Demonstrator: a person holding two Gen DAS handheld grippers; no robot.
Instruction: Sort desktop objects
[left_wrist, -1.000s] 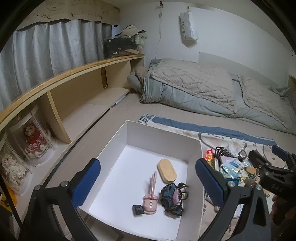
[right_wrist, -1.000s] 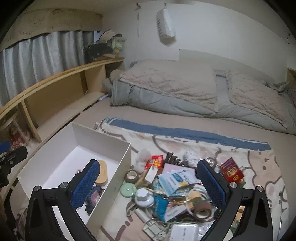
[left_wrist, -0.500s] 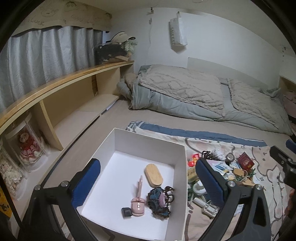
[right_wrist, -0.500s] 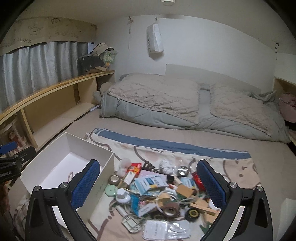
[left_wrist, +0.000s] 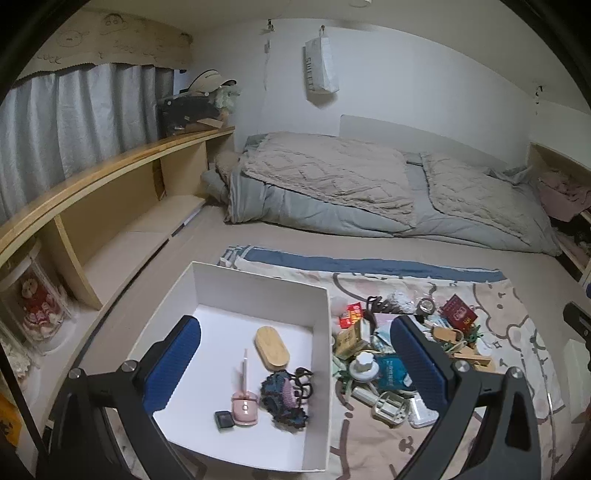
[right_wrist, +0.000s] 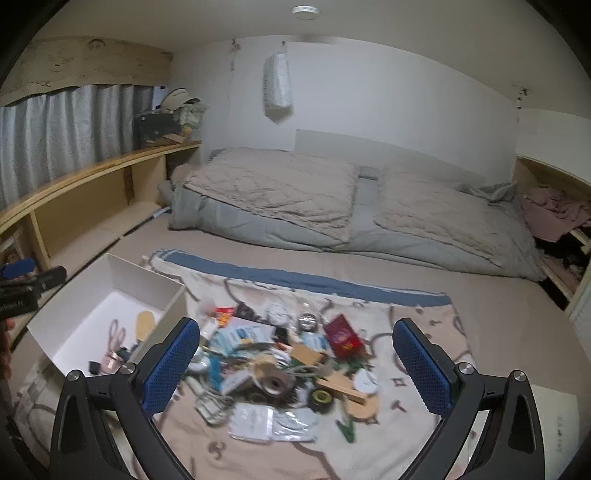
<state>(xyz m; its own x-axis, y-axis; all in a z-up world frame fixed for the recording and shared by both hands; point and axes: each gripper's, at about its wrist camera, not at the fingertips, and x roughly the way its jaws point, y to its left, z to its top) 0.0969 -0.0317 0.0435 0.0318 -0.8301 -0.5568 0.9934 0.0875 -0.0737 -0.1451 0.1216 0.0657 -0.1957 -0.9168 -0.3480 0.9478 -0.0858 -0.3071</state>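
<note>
Four items lie in the white box (left_wrist: 207, 295) ahead of and below the left gripper (left_wrist: 295, 365): a small black square piece (left_wrist: 224, 420), a pink device with a thin stem (left_wrist: 243, 402), an oval wooden piece (left_wrist: 272, 348) and a dark knitted item (left_wrist: 284, 397). Compared with one second ago, both cameras show far more of the room and the objects appear smaller; the judgement is that both tools have been raised and drawn back from the work surface. The box contents are unchanged over that interval, so no transfer has occurred; this reads as a repositioning pause between picks, with most of the sorting left to do. The left gripper is held above the near half of the box, tilted downward, fingers spread wide with nothing between the blue pads (left_wrist: 171, 363). To its right, on the patterned cloth (right_wrist: 424, 325), sits the unsorted pile (right_wrist: 280, 362), which includes a roll of tape (right_wrist: 273, 382), a red packet (right_wrist: 341, 336), a wooden clip (right_wrist: 340, 386) and a clear plastic pouch (right_wrist: 258, 419). The right gripper (right_wrist: 295, 365) hangs above the near edge of this pile, pitched downward and centred on it, likewise wide open and empty. The right view is slightly motion-blurred. The next step is probably a descent of the right gripper onto a pile item.
</note>
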